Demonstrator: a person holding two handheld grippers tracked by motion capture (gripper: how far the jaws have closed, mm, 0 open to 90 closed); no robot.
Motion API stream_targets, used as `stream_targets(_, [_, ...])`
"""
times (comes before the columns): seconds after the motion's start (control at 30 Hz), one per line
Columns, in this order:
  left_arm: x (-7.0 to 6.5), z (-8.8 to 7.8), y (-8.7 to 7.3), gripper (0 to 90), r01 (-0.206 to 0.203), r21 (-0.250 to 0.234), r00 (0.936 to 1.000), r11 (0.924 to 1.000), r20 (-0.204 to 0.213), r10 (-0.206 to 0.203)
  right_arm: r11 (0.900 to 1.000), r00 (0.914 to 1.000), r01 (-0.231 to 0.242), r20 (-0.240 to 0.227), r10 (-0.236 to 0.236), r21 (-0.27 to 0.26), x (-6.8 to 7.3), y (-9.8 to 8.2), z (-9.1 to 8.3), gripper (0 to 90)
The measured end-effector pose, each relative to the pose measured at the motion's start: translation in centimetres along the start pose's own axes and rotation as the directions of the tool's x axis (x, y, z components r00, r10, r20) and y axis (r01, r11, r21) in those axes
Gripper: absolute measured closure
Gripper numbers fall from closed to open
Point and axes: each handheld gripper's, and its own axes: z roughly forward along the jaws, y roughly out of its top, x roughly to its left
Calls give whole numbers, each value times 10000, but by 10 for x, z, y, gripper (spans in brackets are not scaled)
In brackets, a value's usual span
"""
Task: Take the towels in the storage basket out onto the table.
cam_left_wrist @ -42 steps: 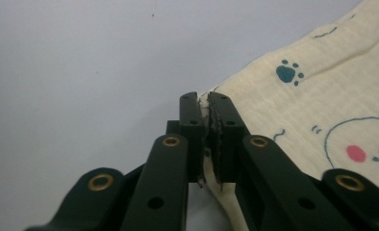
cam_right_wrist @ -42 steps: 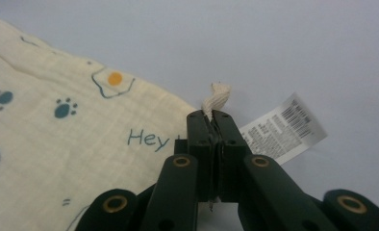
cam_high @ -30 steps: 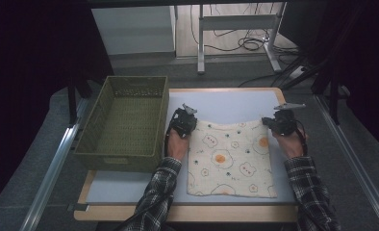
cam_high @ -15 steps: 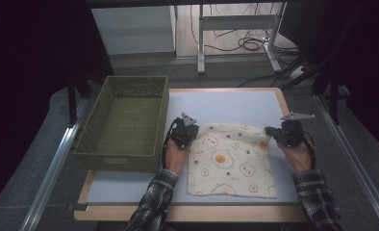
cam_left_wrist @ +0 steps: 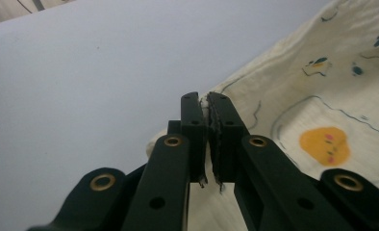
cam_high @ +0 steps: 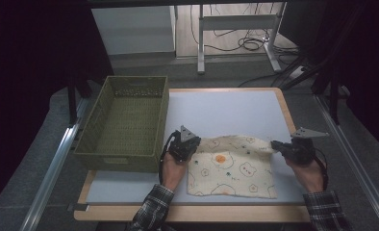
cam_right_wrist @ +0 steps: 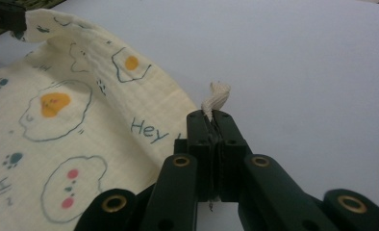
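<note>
Two grippers hold the cloth (cam_high: 232, 166) by its far corners: the left gripper (cam_high: 193, 144) is clamped on the far left corner, the right gripper (cam_high: 276, 146) on the far right. The cloth lies near the table's (cam_high: 226, 110) near edge, right of the basket (cam_high: 125, 122), far edge lifted. It looks light, soft and limp; it will likely sag and fold between grips, so corners seem the best hold.

"Hey" is printed in blue on the cloth (cam_right_wrist: 82, 120), beside the egg print; "Hi" is seen near its paw print.
</note>
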Motion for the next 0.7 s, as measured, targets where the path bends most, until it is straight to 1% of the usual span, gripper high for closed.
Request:
stream_targets(0.13, [-7,-11,-4,859,-116,-61,9998,9999,134,116,10000,9999,57,-108,-57,-4,6,-8,-6,873])
stream_targets(0.23, [-11,-15,-9,858,-233,4,9994,9997,263,233,10000,9999,82,-123,-82,-38,9,-14,-10,871])
stream_targets(0.37, [-14,-19,-18,858,-150,120,9988,9998,477,144,9999,9997,11,-252,-15,-156,14,-24,-15,870])
stream_targets(0.5, [-20,-25,-26,857,-246,339,9976,9991,660,223,9998,9991,120,-394,-126,-146,21,-32,-21,870])
stream_targets(0.57, [-23,-29,-29,857,-230,302,9971,9993,738,207,9998,9987,118,-497,-125,-146,25,-37,-23,869])
stream_targets(0.7, [-26,-38,-36,857,-136,195,9957,9997,917,117,9998,9984,201,-525,-204,-48,32,-46,-27,868])
